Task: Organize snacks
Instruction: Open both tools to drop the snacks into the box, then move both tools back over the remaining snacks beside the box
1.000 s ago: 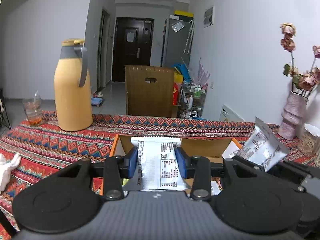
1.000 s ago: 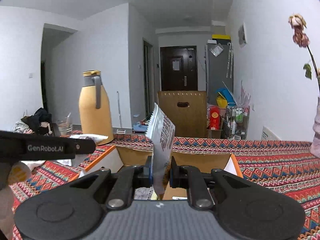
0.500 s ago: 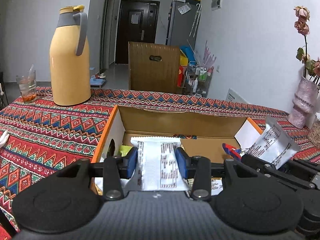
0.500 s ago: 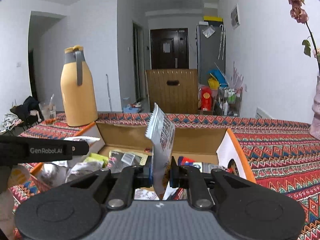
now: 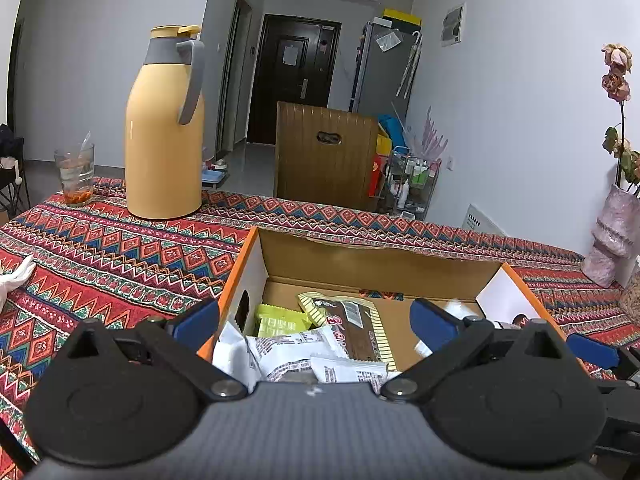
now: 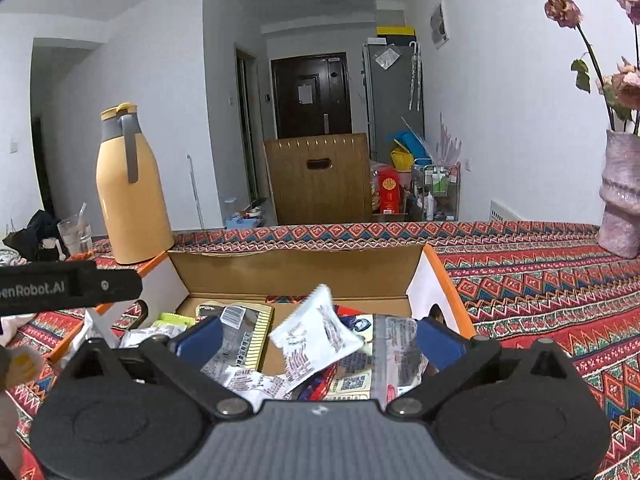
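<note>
An open cardboard box (image 5: 372,264) with an orange rim holds several snack packets: white ones (image 5: 288,350), a brown bar (image 5: 352,328) and a yellow-green pack (image 5: 280,320). My left gripper (image 5: 316,320) hangs over the box's left part, its jaws opening wide and its pads touching nothing. My right gripper (image 6: 320,340) is over the same box (image 6: 296,272), jaws also opening. A white packet (image 6: 316,334) lies tilted and loose between its blue pads, clear of both. The left gripper's black body (image 6: 68,288) shows at the left of the right wrist view.
The box sits on a table with a red patterned cloth (image 5: 120,256). At the back left stand a yellow thermos jug (image 5: 164,140) and a glass (image 5: 76,176). A pink vase (image 6: 620,208) with dried flowers stands at the right. A wooden chair back (image 5: 326,156) rises behind the table.
Both grippers went from shut on a white packet each to wide open. The packets dropped into the box. Both hands sank closer to the box.
</note>
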### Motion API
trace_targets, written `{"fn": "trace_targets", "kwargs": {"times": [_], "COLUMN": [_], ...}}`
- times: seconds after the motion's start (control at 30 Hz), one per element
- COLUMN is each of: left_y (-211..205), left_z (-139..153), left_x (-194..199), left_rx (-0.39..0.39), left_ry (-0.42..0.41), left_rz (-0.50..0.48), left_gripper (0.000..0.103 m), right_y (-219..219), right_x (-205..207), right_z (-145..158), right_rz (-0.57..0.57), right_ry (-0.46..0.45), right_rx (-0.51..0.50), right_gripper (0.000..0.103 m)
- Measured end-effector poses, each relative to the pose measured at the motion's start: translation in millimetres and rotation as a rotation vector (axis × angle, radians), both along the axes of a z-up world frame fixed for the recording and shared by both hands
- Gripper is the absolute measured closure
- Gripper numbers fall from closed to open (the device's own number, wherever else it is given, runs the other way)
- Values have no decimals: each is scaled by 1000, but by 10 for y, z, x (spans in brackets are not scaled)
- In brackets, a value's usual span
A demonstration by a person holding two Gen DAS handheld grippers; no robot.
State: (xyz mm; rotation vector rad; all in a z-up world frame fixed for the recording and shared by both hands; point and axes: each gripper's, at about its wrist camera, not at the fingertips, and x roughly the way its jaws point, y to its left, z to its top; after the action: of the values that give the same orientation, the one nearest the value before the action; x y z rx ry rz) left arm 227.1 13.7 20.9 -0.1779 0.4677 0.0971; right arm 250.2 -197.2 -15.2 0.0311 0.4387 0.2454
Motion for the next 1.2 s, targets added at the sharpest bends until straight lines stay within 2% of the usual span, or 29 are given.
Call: {"fn": "trace_targets", "kwargs": {"times": [0.3,0.73,1.2], "left_y": [-5,-29,-35], "left_z": [31,283,197], "left_x": [-28,-261,-740], "left_rx": [1,17,26], "left_ry": [-4,-16,27], "left_rz": [10,35,14], "left_gripper": [0,0,0], "right_y": [-18,-96,-282], "right_x": [-46,-368,-897], "right_z": [63,404,345], "right_rz": [-1,2,10], "right_ry": [-22,-111,-85], "right_rx": [6,15,-11], "right_gripper": [0,0,0]}}
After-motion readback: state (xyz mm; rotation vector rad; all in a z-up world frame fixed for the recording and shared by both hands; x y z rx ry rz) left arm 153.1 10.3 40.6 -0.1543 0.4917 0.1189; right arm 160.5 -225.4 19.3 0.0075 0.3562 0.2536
